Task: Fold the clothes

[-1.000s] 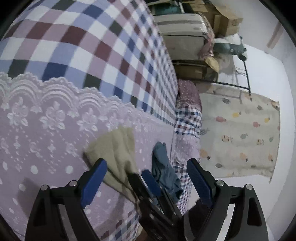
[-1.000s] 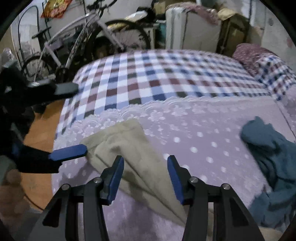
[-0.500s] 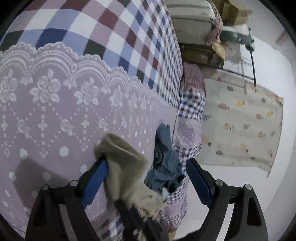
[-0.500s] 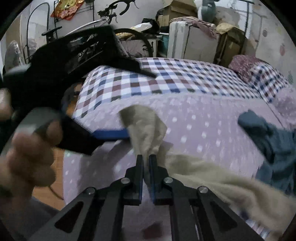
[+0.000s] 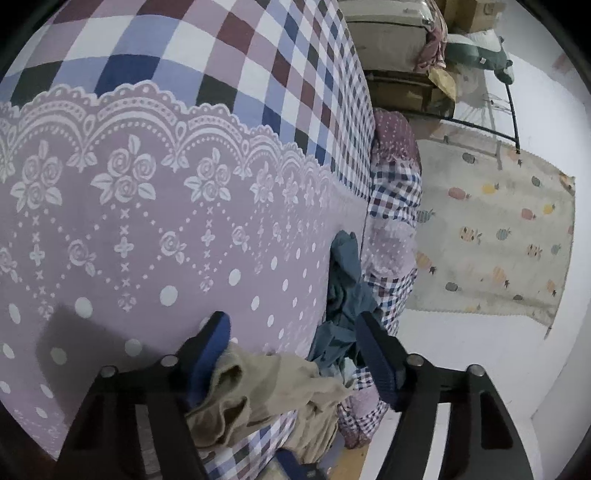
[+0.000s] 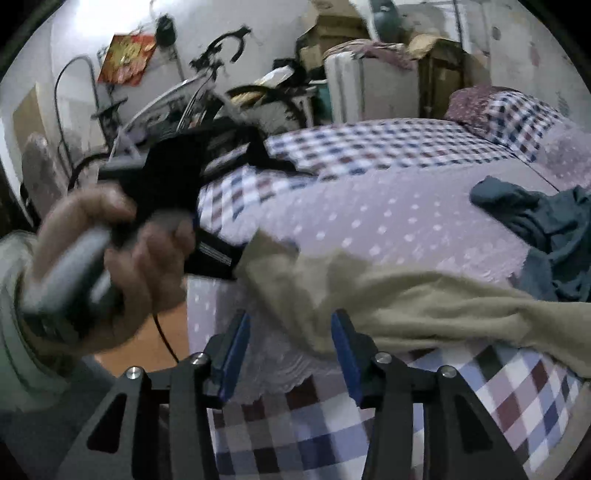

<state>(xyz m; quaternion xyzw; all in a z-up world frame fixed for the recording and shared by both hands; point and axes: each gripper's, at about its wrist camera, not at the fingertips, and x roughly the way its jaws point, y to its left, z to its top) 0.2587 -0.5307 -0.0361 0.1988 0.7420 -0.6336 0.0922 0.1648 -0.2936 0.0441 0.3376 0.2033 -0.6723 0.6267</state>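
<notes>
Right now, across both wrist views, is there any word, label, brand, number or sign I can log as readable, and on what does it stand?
None can be read.
Red and gold wall hanging: its gold marks are too blurred to read.
Cardboard boxes: no print can be made out.
Fruit-print cloth on the wall: pictures only, no words.
Khaki garment and blue garment: no label shows.

– Where are the two grippers?

– The left gripper (image 5: 295,354) has its blue fingers (image 5: 212,347) spread wide apart. The right gripper (image 6: 290,341) has its jaws apart too.

– Who holds them?

– A hand (image 6: 110,266) is wrapped round the left gripper's grey handle, and a pale sleeve (image 6: 14,332) covers the wrist.
</notes>
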